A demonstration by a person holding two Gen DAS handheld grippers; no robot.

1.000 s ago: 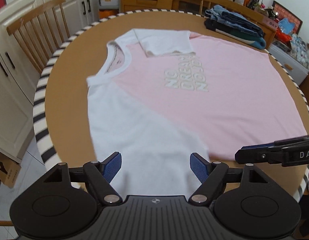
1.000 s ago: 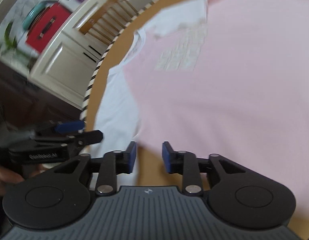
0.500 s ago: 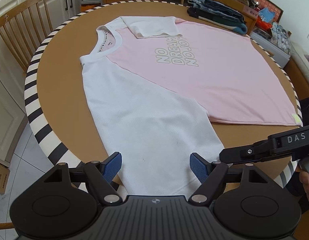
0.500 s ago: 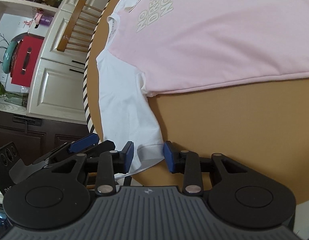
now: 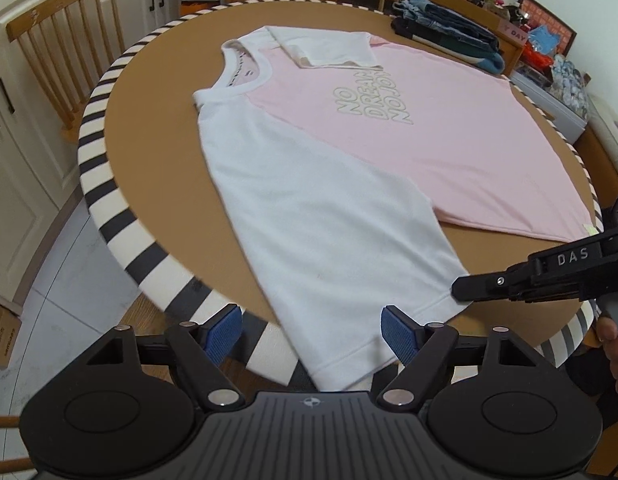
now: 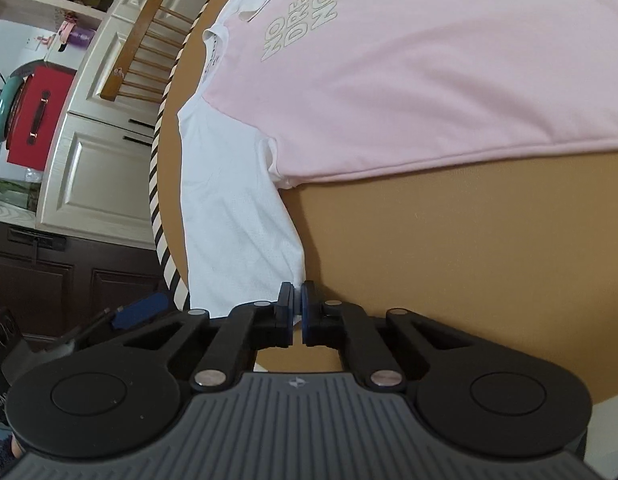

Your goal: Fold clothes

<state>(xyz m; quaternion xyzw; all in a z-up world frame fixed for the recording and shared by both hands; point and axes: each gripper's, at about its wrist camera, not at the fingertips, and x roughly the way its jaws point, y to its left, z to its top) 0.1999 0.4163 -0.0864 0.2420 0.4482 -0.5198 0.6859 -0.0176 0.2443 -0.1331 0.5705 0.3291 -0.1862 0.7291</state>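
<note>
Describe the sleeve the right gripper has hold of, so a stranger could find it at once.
Start at the round brown table with the striped rim, where a pink T-shirt lies flat. Its near white sleeve stretches toward the table's edge, and its hem corner is pinched in the right gripper. Unlike the far sleeve, already folded onto the chest, this one lies spread out.

A shirt point(image 5: 389, 152) lies spread on the table point(image 5: 157, 128), one sleeve point(image 5: 333, 248) hanging over the near edge, folded clothes point(image 5: 449, 36) behind it, a chair point(image 5: 65, 64) left.
</note>
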